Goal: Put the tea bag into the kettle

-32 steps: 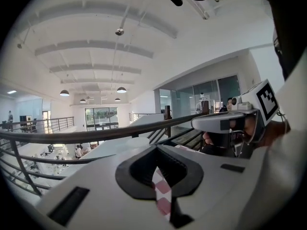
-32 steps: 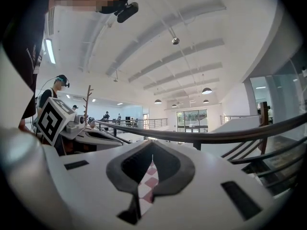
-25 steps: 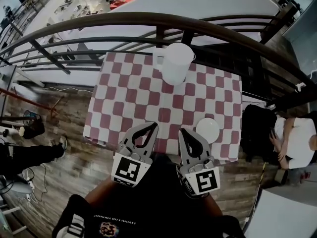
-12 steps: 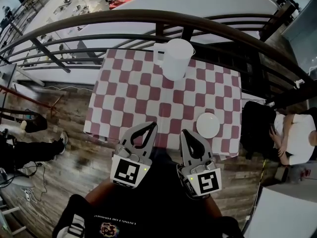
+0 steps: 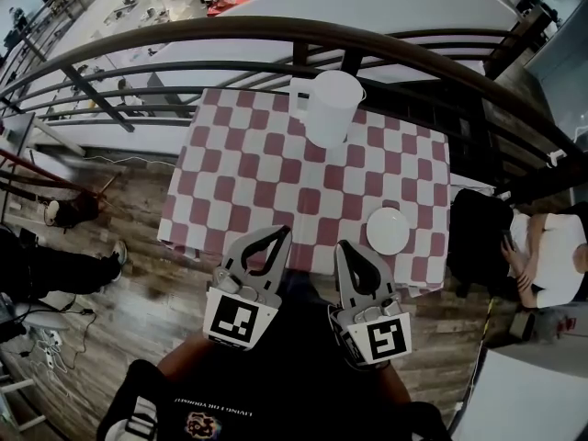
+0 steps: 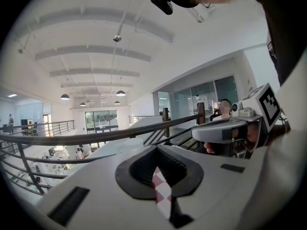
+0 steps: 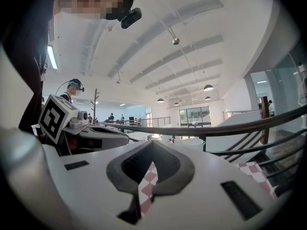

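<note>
Middle and left side of the table are wide open. Only the kettle at the far edge and a white disc by the near right corner get in the way.

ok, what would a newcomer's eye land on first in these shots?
The red-and-white checked table stands out against the dark curved railing. A white kettle sits at its far edge and a white round disc near its front right corner. At the near edge, the left gripper and right gripper hover side by side, jaws shut and empty.
</note>
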Demonstrator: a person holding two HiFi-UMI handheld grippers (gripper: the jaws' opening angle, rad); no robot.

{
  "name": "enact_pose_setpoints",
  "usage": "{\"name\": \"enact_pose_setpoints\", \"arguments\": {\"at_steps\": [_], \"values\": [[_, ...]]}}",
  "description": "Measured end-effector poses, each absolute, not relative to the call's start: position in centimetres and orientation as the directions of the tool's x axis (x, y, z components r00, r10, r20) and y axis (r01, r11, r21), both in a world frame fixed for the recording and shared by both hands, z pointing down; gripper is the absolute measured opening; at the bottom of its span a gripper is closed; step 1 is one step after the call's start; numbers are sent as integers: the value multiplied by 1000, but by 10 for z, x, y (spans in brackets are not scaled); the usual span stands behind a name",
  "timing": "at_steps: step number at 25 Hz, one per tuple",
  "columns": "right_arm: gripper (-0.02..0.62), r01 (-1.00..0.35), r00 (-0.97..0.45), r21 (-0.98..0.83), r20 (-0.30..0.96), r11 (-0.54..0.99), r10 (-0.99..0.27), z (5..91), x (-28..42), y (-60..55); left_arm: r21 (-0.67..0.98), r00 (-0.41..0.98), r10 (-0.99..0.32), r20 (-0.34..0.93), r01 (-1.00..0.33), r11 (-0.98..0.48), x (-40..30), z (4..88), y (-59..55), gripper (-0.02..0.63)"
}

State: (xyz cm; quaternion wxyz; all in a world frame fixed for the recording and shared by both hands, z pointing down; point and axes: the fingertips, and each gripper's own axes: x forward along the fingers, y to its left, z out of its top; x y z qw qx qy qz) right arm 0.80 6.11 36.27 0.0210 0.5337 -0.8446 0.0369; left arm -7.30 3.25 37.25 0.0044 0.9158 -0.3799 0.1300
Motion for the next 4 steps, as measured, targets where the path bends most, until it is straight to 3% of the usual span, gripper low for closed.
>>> {"name": "enact_pose_setpoints", "arguments": {"at_steps": [4], "values": [[12,-906,-424,-36,70,423,-903,363,7,65,-81,678,-693,245,-698,-712,-74,376,36,0]]}}
